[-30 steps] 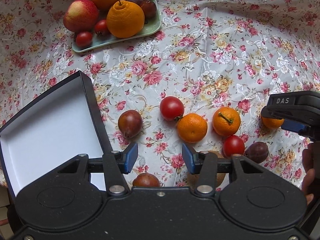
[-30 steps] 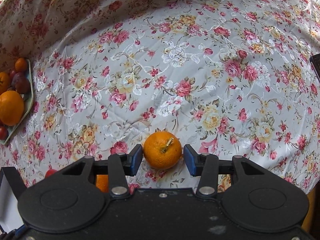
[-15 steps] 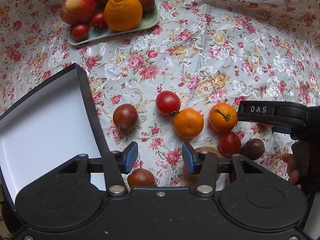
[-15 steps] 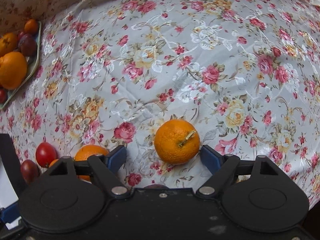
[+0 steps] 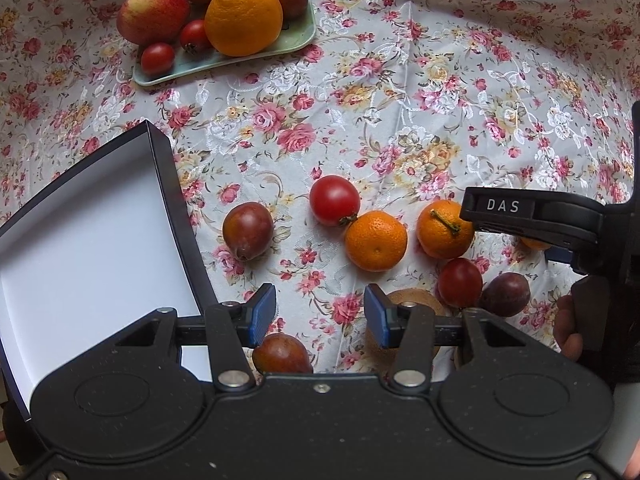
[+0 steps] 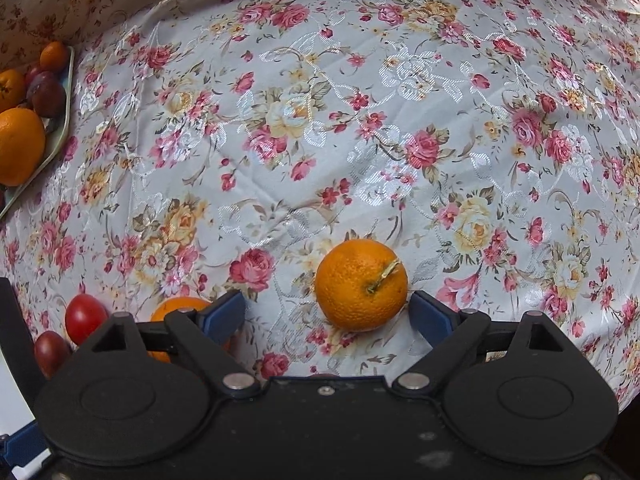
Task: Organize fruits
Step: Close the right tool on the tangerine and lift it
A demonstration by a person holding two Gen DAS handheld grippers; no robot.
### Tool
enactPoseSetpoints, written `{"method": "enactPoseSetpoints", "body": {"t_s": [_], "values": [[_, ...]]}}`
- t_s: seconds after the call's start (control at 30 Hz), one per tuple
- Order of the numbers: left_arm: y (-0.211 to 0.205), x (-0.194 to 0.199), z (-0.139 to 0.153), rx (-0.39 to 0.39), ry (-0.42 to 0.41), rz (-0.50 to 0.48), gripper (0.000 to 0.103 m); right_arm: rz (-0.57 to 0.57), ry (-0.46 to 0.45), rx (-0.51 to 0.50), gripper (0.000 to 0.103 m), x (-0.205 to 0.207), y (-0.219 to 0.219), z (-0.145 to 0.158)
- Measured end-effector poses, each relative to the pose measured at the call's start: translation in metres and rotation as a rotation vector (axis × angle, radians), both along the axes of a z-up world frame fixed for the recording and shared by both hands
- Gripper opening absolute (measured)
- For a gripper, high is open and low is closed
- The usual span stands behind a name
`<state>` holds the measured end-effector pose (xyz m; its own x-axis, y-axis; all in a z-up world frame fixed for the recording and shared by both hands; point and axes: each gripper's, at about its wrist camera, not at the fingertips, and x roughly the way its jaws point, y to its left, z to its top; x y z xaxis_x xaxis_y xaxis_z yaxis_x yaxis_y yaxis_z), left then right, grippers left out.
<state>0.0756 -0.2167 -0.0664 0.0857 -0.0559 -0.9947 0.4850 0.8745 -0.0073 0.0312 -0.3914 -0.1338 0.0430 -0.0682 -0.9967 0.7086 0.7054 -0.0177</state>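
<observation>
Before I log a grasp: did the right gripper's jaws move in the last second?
Yes. The right gripper widened: its fingers now stand apart from the tangerine on the tablecloth.

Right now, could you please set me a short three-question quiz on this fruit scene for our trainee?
1. True or false: the right tongs are shut on the stemmed orange.
2. Multiple choice: what is inside the open box? A) tomatoes B) oranges C) nothing visible
3. Fill in: the apple sits on the pale green ____.

Key: 1. False: the jaws stand wide apart, with the orange between them on the tablecloth. 2. C. 3. tray.
</observation>
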Motion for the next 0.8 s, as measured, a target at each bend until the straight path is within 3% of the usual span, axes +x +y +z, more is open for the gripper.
{"method": "enactPoseSetpoints", "body": {"t_s": [0.27,0.53,0.6,0.67,0.73,0.8], "values": [[0.0,-0.001,0.0,-0.007,0.008,-0.004,0.055,0.004,-0.027,-0.079,0.102,0.0,0.019,-0.006],[0.004,0.001,0.002,-0.02,0.015,0.007,0.055,-0.043,-0.025,-0.067,0.102,0.002,0.015,-0.007],[0.006,0.002,0.002,-0.023,0.018,0.01,0.055,-0.06,-0.041,-0.09,0.097,0.001,0.015,-0.003],[0.007,0.003,0.002,-0.027,0.02,0.013,0.055,-0.063,-0.057,-0.124,0.082,0.001,0.013,0.003],[0.007,0.002,0.003,-0.028,0.021,0.013,0.055,-0.067,-0.061,-0.134,0.073,0.0,0.011,0.01],[0.006,0.002,0.002,-0.03,0.023,0.007,0.055,-0.085,-0.053,-0.115,0.069,-0.001,0.007,0.012]]}}
